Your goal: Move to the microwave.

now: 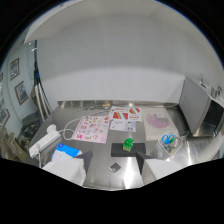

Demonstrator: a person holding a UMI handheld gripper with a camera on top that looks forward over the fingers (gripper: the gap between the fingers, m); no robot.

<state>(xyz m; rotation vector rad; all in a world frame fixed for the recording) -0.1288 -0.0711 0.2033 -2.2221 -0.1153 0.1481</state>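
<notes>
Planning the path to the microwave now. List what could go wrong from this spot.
1. The microwave stands off to one side beyond the gripper, so a low sweep might hit the cup of scissors on the way.
2. The green toy sits just ahead of the open fingers and could get knocked.
3. The power strip cable may snag.

The wide steel-grey table (165,112) looks like brushed metal, smooth with a soft sheen and pale glare near the front. The boxy grey microwave (196,107) at the right has dull metallic sides. Flat printed paper sheets (93,128) lie matt at the middle. The white power strip (44,141) at the left looks like smooth plastic. The far white wall (115,65) is matt.
</notes>
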